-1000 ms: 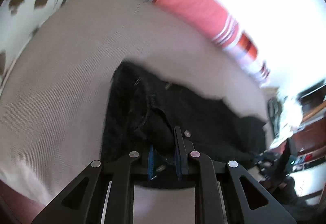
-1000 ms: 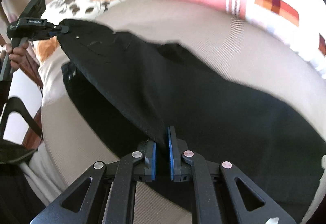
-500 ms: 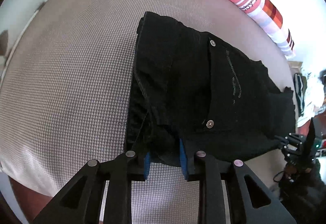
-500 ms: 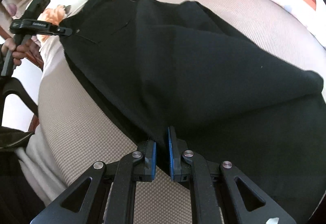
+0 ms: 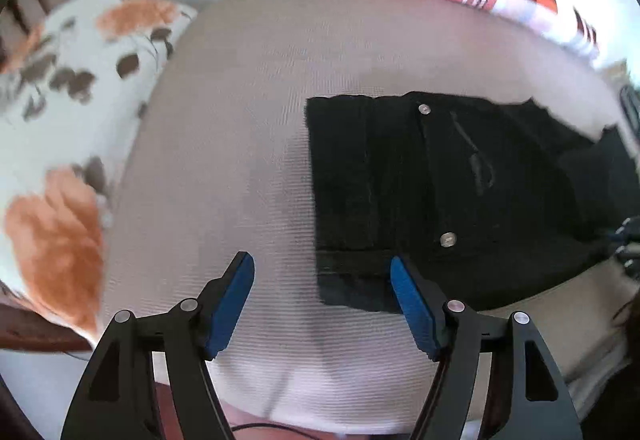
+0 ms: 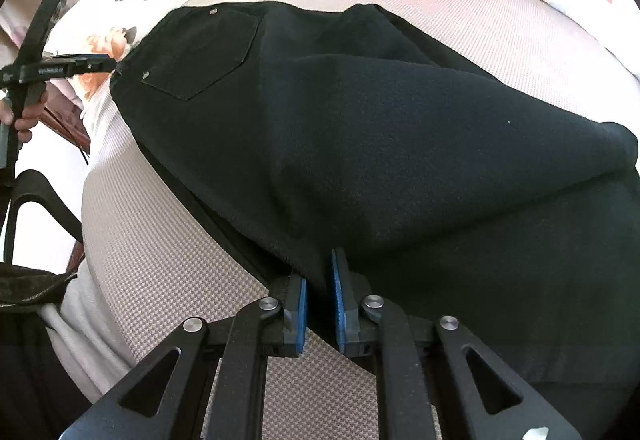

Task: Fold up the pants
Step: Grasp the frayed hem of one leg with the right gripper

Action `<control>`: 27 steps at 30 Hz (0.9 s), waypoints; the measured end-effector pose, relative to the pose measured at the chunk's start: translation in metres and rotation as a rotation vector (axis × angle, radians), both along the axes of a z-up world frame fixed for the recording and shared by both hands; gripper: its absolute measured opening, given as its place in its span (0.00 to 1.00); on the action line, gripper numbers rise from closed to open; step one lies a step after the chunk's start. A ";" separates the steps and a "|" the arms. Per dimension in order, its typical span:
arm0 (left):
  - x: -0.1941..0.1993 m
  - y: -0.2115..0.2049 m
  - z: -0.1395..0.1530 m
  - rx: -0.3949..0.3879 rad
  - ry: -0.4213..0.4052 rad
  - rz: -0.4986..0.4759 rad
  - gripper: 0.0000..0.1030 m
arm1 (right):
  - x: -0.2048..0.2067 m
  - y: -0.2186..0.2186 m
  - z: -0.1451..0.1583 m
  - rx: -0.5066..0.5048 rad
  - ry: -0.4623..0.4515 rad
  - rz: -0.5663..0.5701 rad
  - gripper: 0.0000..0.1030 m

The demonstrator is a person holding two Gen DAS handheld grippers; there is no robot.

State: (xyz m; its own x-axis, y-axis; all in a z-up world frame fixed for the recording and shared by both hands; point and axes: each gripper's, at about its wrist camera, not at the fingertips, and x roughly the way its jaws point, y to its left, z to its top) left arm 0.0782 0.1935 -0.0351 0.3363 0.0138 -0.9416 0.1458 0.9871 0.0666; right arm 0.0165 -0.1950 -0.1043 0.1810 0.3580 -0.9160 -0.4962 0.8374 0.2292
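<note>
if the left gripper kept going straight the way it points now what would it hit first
Most likely the beige woven bedcover, not the black pants. The left gripper, jaws opening with nothing gripped, points down at bare cover beside the waistband edge. Depth is unclear.

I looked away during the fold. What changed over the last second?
The left gripper let go of the black pants' waistband; its jaws are opening, nothing between them. The pants dropped flat onto the bed. The right gripper stays clamped on the fabric's edge.
</note>
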 end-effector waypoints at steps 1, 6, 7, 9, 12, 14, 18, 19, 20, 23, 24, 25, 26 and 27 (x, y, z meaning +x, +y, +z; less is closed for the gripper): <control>-0.002 -0.001 0.003 0.022 -0.024 0.013 0.69 | -0.001 -0.002 0.001 0.003 0.001 -0.001 0.12; -0.022 -0.043 0.034 -0.158 -0.151 -0.119 0.69 | 0.003 -0.007 0.001 0.021 0.029 -0.020 0.13; -0.020 -0.058 0.038 -0.182 -0.156 -0.165 0.69 | 0.007 -0.010 0.000 0.039 0.054 -0.038 0.13; -0.023 -0.089 0.038 -0.211 -0.149 -0.264 0.69 | 0.011 -0.011 0.002 0.053 0.079 -0.050 0.13; -0.026 -0.144 0.026 -0.235 -0.110 -0.422 0.69 | 0.012 -0.014 0.005 0.063 0.083 -0.064 0.13; -0.033 -0.177 0.014 -0.211 -0.092 -0.510 0.69 | 0.013 -0.015 0.006 0.073 0.087 -0.078 0.13; -0.043 -0.234 -0.012 -0.162 -0.053 -0.665 0.69 | 0.014 -0.018 0.007 0.101 0.094 -0.111 0.14; -0.046 -0.238 -0.019 -0.156 -0.045 -0.687 0.68 | 0.014 -0.018 0.008 0.107 0.094 -0.116 0.14; -0.047 -0.247 -0.025 -0.146 -0.037 -0.706 0.67 | 0.014 -0.019 0.009 0.112 0.094 -0.119 0.14; -0.048 -0.268 -0.037 -0.133 -0.026 -0.730 0.57 | 0.014 -0.020 0.010 0.120 0.089 -0.124 0.15; -0.047 -0.272 -0.040 -0.133 -0.025 -0.732 0.50 | 0.015 -0.020 0.010 0.121 0.090 -0.124 0.15; -0.046 -0.277 -0.044 -0.128 -0.027 -0.734 0.35 | 0.015 -0.020 0.010 0.122 0.092 -0.126 0.15; -0.045 -0.282 -0.048 -0.119 -0.027 -0.732 0.25 | 0.015 -0.020 0.011 0.125 0.092 -0.129 0.15; -0.043 -0.284 -0.051 -0.112 -0.024 -0.728 0.14 | 0.015 -0.020 0.011 0.128 0.097 -0.134 0.18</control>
State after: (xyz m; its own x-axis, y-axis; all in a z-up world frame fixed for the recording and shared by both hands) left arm 0.0352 -0.0907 -0.0857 0.2440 -0.3165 -0.9167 0.7668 0.6417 -0.0175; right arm 0.0314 -0.2151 -0.0936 0.1484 0.4509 -0.8802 -0.3526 0.8556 0.3789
